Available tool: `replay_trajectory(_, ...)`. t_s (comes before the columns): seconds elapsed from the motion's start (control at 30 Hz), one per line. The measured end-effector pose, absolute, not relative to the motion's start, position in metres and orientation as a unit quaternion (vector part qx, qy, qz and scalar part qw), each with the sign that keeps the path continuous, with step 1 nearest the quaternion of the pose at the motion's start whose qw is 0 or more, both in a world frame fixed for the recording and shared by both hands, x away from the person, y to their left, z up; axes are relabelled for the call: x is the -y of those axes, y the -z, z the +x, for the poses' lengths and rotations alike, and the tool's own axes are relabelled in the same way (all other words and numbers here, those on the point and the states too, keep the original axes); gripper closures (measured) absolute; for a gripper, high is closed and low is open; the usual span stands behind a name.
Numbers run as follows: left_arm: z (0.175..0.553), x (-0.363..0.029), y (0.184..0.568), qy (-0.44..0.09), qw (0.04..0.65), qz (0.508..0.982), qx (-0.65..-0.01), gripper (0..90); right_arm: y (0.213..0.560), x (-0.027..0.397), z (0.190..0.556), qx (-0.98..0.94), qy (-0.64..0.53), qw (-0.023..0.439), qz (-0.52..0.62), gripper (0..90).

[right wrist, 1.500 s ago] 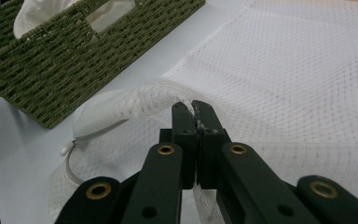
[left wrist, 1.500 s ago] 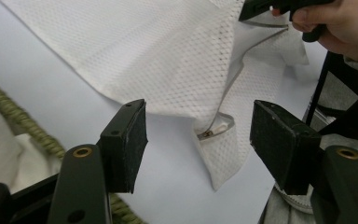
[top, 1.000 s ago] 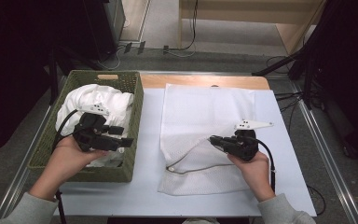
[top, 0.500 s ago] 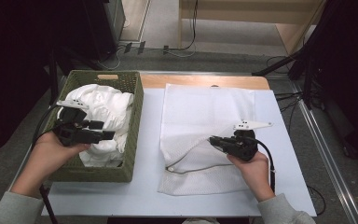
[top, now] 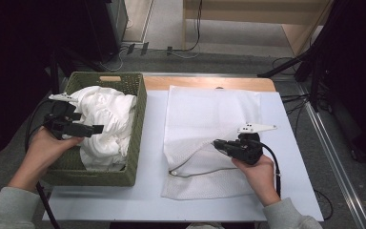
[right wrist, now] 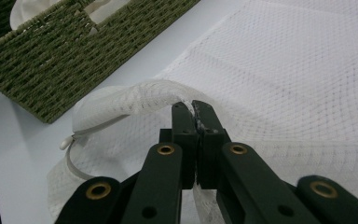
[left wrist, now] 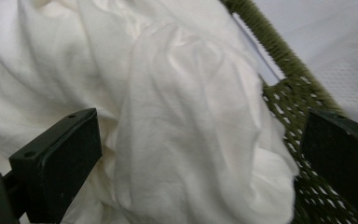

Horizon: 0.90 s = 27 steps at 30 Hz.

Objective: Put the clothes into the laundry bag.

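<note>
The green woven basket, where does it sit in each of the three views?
High view: the green woven basket sits at left on the table, holding white cloth.
Left gripper view: its rim and wall run down the right side.
Right gripper view: upper left corner.
Shared landmark: the white cloth in it.

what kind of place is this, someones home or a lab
Likely a lab or test room: a plain white table on bare floor, loose cables behind it, and a staged basket of white laundry beside a mesh bag.
</note>
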<state>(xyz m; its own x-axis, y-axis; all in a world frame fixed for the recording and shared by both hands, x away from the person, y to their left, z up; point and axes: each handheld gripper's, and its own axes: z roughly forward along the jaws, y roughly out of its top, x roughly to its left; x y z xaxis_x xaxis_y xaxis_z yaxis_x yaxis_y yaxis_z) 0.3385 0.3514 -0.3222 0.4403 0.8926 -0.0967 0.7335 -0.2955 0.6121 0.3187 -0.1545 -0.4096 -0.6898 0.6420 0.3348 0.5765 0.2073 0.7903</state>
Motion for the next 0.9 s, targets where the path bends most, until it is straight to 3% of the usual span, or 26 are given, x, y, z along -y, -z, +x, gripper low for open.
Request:
replay_trajectory(0.37,0.369,-0.342,0.375,-0.097,0.255,0.786,-0.554,0.0,0.41,0.154,0.319,-0.779,-0.49,0.034,0.391,89.2)
replay_trajectory(0.5,0.375,-0.335,0.379,-0.074,0.261,0.798,-0.538,0.0,0.41,0.153,0.319,-0.78,-0.488,0.034,0.391,89.2)
replay_trajectory(0.9,0.394,-0.347,0.402,-0.116,0.227,0.79,-0.558,0.0,0.411,0.152,0.319,-0.781,-0.485,0.033,0.391,89.2)
